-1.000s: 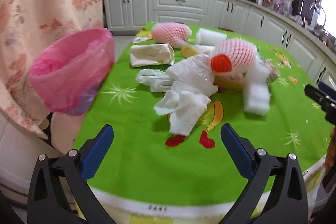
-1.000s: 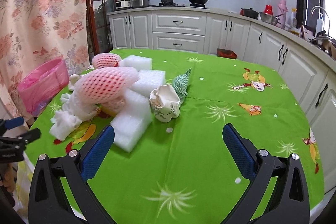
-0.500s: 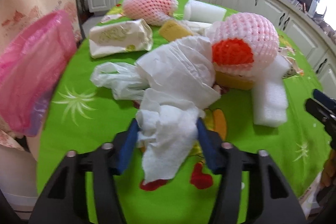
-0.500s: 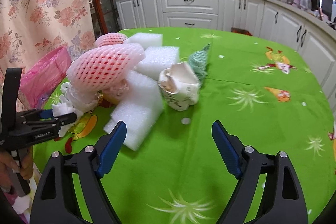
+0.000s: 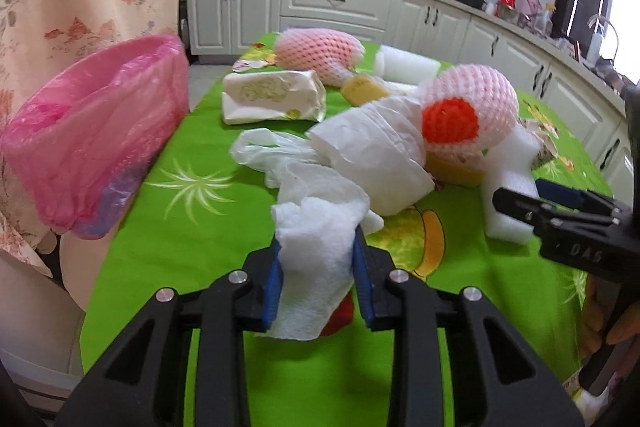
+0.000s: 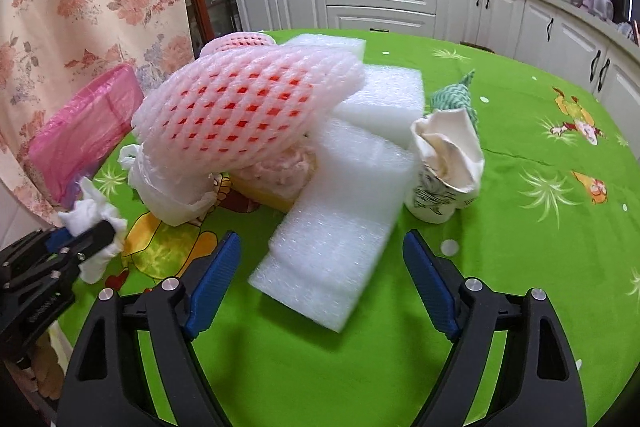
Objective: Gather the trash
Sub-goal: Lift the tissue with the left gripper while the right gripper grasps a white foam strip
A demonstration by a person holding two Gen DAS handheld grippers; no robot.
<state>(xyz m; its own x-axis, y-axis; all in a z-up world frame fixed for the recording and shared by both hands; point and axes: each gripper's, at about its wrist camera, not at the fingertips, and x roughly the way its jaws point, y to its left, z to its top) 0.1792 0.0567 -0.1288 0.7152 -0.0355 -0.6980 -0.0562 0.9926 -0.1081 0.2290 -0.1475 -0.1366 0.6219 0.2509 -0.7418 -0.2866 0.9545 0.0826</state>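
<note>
Here the left gripper point(image 5: 318, 267) was clamped on a crumpled white paper towel point(image 5: 316, 259), its blue pads point(image 5: 275, 277) pressed into both sides of the wad, which bulged above the fingers and hung below them over the green tablecloth point(image 5: 192, 227). The upper end of the towel lay close against a larger crumpled sheet of white paper point(image 5: 372, 163) in the pile, though whether the two were joined could not be told. Beside that sheet lay a thin white plastic bag point(image 5: 268, 151), and behind it a pink foam fruit net point(image 5: 472, 107) with an orange core showing through, resting on a yellow sponge point(image 5: 452, 169). Farther back sat a wrapped pack of tissues point(image 5: 272, 99), a second pink net point(image 5: 320, 53) and a white foam block point(image 5: 408, 67). A bin lined with a pink bag point(image 5: 96, 131) stood off the table's left edge, well apart from the held towel. The right gripper point(image 6: 322, 279) stood wide open and held nothing, its blue pads point(image 6: 214, 279) set to either side of the near end of a long white foam slab point(image 6: 344, 223) without touching it. Just right of the slab stood a crushed paper cup point(image 6: 444, 175) with a green knitted piece point(image 6: 456, 95) behind it. In the right wrist view the left gripper point(image 6: 86, 235) showed at the lower left, the towel point(image 6: 94, 223) bunched in its tip.
</note>
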